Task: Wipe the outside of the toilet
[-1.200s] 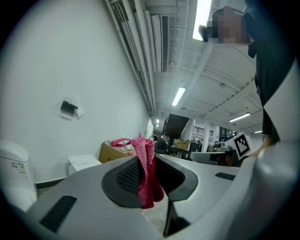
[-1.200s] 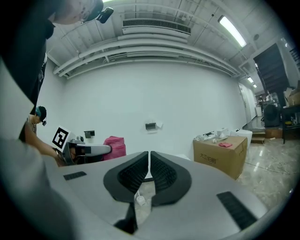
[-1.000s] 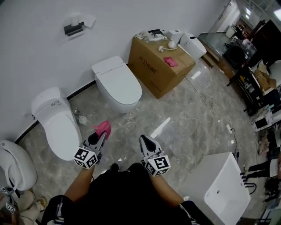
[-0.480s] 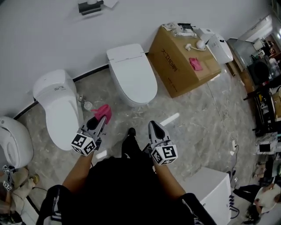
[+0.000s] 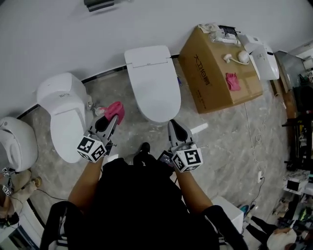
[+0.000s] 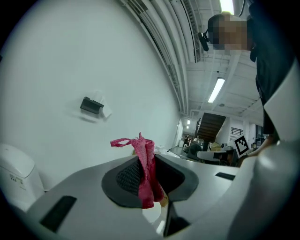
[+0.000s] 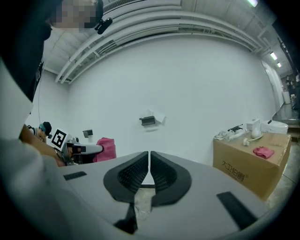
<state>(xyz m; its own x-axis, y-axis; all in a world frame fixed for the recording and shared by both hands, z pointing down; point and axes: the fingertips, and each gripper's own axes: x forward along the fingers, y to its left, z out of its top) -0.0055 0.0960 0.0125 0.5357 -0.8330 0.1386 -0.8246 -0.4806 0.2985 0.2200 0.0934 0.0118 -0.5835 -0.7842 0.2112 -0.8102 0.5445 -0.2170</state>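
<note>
**A:** Where is the toilet that needs wiping?

**B:** The white square-backed toilet with its lid down stands against the wall, straight ahead of the person. Its bowl front is just beyond the gripper tips. A rounder white toilet stands to its left. I judge the middle one is meant only because the person faces it.

**A:** Is anything touching it?

**B:** No. The left gripper hovers over the floor between the two toilets, apart from both. Its fingers are pinched on a crumpled pink cloth that sticks out past the tips, probably so that fabric rather than plastic meets the porcelain.

**A:** And the other one?

**B:** The right gripper hangs near the bowl's front with its jaws pressed together and nothing between them. It looks held spare, out of the cloth's way.

**A:** What else is around?

**B:** A brown cardboard box sits just right of the toilet, with a second pink rag and small white fittings on top. There are grey marbled floor tiles underfoot and a dark wall-mounted holder above.

**A:** How far along is it?

**B:** Wiping has not yet begun, I'd say. The next move calls for bringing the cloth onto the bowl's outer side. Reaching low around that curve may be awkward.
</note>
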